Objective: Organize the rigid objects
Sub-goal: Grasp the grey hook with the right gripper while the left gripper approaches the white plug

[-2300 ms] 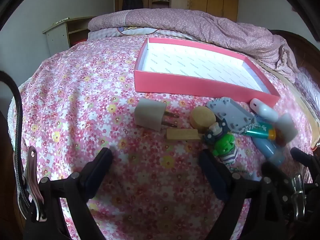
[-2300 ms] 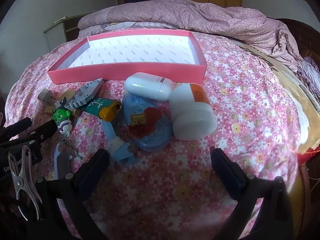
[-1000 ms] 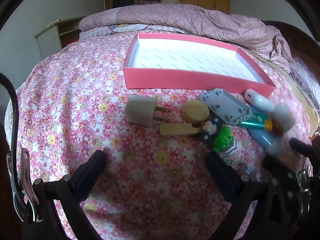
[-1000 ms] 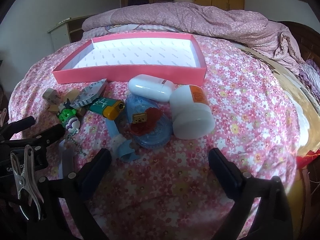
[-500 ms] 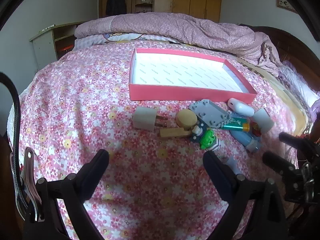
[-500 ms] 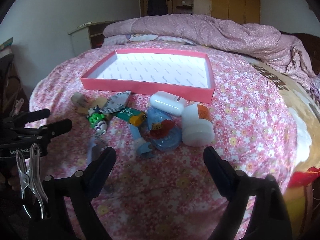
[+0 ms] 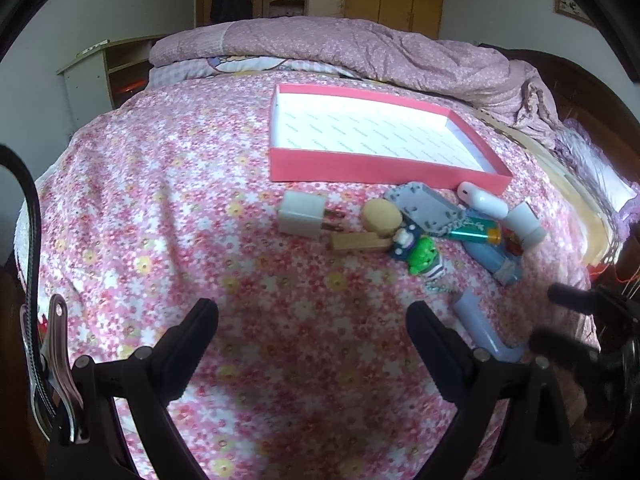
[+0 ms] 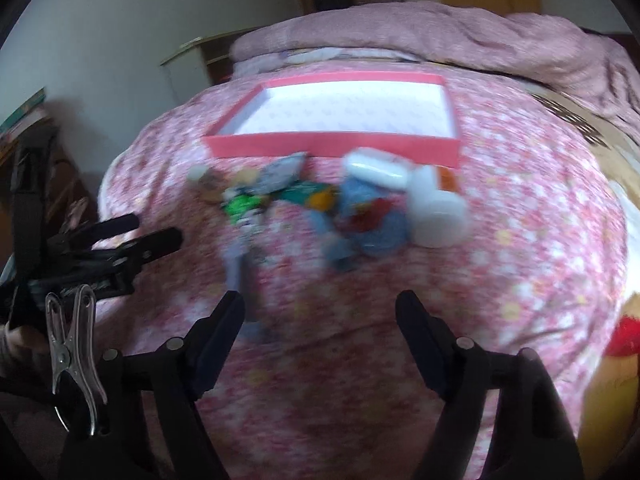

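Soft, even daylight fills both views, dim toward the black fisheye corners. The left wrist view is sharp across the bed (image 7: 160, 200), with faint shadows beneath its fingers (image 7: 192, 336). The right wrist view is smeared by motion blur; the pink tray (image 8: 332, 146) and the clutter before it lose their edges. Straight lines bow near the rims.

A tray (image 7: 384, 168) is lying on the bed (image 7: 168, 208), with a row of things sitting just before its near wall: a plug (image 7: 301, 215) at the left, a battery (image 7: 474, 231) further right, a jar (image 7: 525, 223) rightmost.
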A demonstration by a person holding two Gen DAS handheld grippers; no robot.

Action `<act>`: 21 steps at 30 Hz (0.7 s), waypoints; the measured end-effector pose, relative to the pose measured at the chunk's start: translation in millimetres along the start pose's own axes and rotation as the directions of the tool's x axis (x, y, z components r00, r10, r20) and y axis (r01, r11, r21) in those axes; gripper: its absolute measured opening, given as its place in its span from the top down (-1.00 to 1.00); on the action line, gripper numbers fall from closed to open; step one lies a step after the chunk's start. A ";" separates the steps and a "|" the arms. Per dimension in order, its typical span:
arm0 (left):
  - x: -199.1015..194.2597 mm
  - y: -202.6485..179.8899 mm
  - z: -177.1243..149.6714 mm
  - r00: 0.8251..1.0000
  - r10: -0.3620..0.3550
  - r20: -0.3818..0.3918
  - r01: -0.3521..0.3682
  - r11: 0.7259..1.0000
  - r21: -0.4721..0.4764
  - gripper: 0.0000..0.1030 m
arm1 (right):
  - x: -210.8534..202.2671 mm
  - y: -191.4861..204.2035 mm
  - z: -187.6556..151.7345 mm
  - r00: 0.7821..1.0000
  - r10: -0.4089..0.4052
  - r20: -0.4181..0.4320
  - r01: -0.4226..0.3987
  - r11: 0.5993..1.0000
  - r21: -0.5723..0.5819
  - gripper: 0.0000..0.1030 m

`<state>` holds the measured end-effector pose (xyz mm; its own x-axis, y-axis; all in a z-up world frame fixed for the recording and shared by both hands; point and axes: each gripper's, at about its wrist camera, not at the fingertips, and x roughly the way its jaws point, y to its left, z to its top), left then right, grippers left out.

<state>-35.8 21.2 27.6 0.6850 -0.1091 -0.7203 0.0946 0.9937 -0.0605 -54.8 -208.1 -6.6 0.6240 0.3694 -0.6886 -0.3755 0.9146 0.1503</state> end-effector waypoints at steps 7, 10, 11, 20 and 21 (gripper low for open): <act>-2.3 17.3 1.5 1.000 0.015 -0.007 -0.015 0.999 -0.047 -0.90 | 18.2 46.4 -1.9 0.997 0.054 -0.063 -0.065 0.982 -0.178 -0.07; -3.6 19.9 2.5 1.000 0.018 -0.004 -0.018 0.999 -0.050 -0.90 | 29.9 53.7 -6.2 0.993 0.059 -0.105 -0.080 0.975 -0.205 0.27; -4.0 20.5 3.9 1.000 0.020 0.000 -0.020 0.999 -0.050 -0.90 | 32.7 54.2 -7.0 0.992 0.055 -0.112 -0.078 0.975 -0.207 0.37; 6.8 14.4 28.5 0.999 0.018 0.037 -0.017 0.999 -0.032 -0.73 | 29.1 30.3 -7.1 0.998 -0.007 -0.063 -0.001 0.991 -0.134 0.66; 9.3 13.2 30.9 0.999 0.015 0.038 -0.014 0.999 -0.031 -0.70 | 28.6 27.1 -6.8 0.998 -0.017 -0.057 0.010 0.992 -0.122 0.66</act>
<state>-5.8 32.5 41.5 0.7130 -0.0953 -0.6946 0.0631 0.9954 -0.0718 -51.8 -173.9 -27.0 0.5903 0.3434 -0.7305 -0.4498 0.8914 0.0555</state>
